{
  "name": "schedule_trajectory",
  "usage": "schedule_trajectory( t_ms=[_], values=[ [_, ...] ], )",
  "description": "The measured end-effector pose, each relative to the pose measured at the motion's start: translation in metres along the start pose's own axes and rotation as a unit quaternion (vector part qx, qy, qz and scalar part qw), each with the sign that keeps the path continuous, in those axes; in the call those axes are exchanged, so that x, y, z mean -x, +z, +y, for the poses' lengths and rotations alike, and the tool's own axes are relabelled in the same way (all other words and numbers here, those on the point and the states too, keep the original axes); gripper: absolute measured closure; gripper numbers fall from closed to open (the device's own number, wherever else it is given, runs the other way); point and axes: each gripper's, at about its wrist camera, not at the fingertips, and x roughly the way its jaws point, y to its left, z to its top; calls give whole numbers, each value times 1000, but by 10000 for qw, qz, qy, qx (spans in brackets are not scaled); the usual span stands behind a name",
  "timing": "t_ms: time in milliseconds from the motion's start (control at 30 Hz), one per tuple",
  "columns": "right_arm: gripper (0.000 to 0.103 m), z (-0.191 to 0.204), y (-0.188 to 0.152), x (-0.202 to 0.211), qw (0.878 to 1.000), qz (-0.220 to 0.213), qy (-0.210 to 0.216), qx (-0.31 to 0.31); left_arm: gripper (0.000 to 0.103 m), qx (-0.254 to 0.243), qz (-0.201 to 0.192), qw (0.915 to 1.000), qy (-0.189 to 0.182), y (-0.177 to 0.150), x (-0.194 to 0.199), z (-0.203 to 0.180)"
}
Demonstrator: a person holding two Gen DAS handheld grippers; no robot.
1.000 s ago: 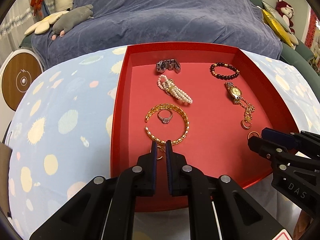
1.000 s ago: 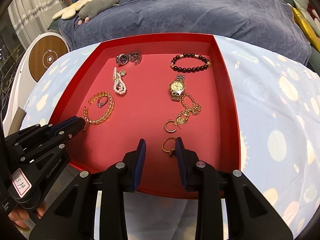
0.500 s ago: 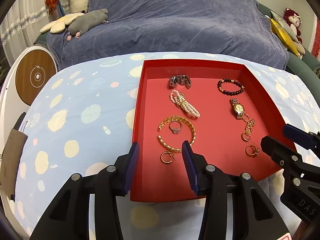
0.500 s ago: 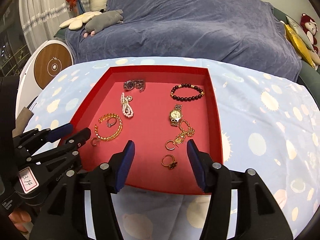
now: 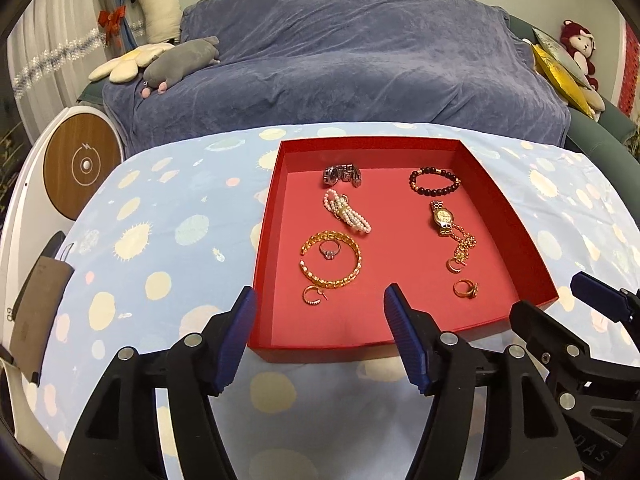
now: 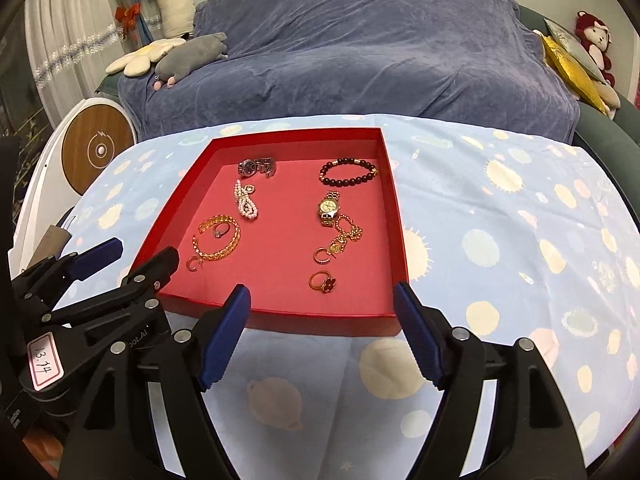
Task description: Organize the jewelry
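Jewelry sits sorted inside red tray (image 5: 267,236) on a spotted blue tablecloth (image 5: 168,240). Left column: silver watch (image 5: 342,175), pearl bracelet (image 5: 347,212), gold bangle (image 5: 331,260) ringing a small stone ring (image 5: 330,251), gold hoop earring (image 5: 313,295). Right column: dark bead bracelet (image 5: 434,181), gold watch (image 5: 441,217), gold chain (image 5: 464,245), second hoop earring (image 5: 455,265), red flower ring (image 6: 323,281). Left gripper (image 5: 320,316) jaws opening, spread wide, nothing between. Right gripper (image 6: 323,316) likewise opening, empty, above the tray's near edge.
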Motion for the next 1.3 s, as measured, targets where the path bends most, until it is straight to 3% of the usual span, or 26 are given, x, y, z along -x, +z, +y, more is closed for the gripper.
schedule_trajectory(
  t_ms=[367, 533, 1300],
  values=[
    [24, 9, -5, 4, 9995, -162, -151, 214, 36, 166, -58, 9993, 336, -8, 12, 4],
    [19, 6, -6, 4, 9994, -212, -201, 160, 29, 154, -119, 9989, 425, -8, 13, 6],
    [14, 5, -8, 1, 9990, -193, -330, 241, 27, 136, -101, 9986, 496, -11, 8, 6]
  ],
)
